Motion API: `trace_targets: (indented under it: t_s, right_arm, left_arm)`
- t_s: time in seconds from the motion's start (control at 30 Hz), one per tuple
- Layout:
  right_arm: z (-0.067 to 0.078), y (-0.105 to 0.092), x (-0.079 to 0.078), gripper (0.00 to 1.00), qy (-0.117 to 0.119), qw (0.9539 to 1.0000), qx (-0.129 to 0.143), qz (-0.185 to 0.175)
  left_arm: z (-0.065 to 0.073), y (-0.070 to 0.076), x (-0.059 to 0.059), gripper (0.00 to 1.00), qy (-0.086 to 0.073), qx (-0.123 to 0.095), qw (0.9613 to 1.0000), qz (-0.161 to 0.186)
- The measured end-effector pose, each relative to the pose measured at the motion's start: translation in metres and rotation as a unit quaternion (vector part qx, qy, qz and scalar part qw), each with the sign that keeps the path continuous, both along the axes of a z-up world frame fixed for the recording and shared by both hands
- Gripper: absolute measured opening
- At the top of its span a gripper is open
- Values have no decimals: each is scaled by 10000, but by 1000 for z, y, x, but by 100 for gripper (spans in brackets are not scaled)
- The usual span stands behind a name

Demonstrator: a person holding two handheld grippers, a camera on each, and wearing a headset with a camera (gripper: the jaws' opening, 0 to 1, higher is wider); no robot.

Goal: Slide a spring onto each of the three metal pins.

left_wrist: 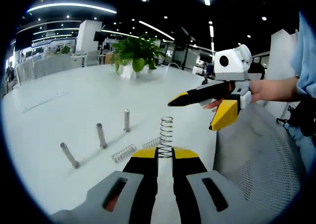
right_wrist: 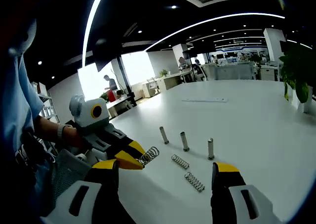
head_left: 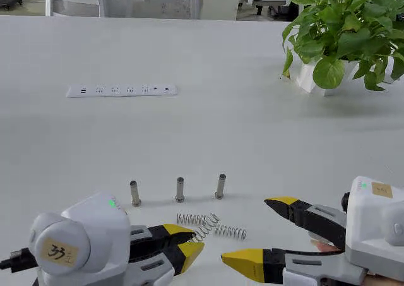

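The left gripper point(left_wrist: 165, 153) has its yellow-tipped jaws pressed together on one end of a spring point(left_wrist: 166, 132). The rest of this held spring stands out past the tips, and the pinched coils are hidden between the jaws. In the head view this gripper sits at the bottom left, its body cut off by the lower edge. There the held spring slants up and to the right, and its far end overlaps a second spring, so the two are hard to tell apart at that spot.

The right gripper point(head_left: 249, 230) is beside it on the right, jaws spread wide with nothing between them. Its rear part runs out of the head view. The hand point(left_wrist: 261, 89) holding it shows in the left gripper view, partly behind the gripper's body.

Two loose springs lie flat on the white table point(head_left: 221, 128). The nearer spring point(head_left: 188, 218) lies just beyond the left gripper's tips, and the other spring point(head_left: 230, 232) lies between the two grippers.

Just past the springs, three metal pins stand upright in a row, apart from one another, each with a bare shaft: the left pin point(head_left: 134, 193), the middle pin point(head_left: 180, 189) and the right pin point(head_left: 220, 186).

Well beyond the pins a white power strip point(head_left: 122, 90) lies flat on the table; its sockets are too small to make out. At the far right stands a potted plant point(head_left: 344, 27), its leaves cut off by the top and right edges and its white pot mostly hidden by foliage.
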State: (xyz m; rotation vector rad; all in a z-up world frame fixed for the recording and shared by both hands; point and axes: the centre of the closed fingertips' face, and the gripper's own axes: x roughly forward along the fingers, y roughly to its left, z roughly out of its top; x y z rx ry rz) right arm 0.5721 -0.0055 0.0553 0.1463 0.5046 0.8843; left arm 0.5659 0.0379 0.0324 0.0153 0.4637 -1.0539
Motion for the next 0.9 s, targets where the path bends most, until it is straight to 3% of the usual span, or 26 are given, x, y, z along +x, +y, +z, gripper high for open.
trace_targets:
  t_s: [0.23,0.33,0.57,0.7,0.9]
  right_arm:
    - [8,1,2,60,224,9984,509,-143]
    - [16,6,-2,48,398,9949,921,-96]
    - [13,12,-9,35,576,9934,991,50]
    - [13,17,-13,19,615,9926,1031,185]
    - [14,18,-14,12,637,9919,1077,198]
  left_arm:
    - [5,-7,-5,6,-114,-88,9998,-156]
    - [6,-8,-6,6,-150,-107,9996,-209]
    - [9,-11,-11,6,-163,-190,9993,-294]
    - [10,-14,-13,6,-186,-195,9990,-347]
    - [11,-16,-14,6,-214,-182,9988,-399]
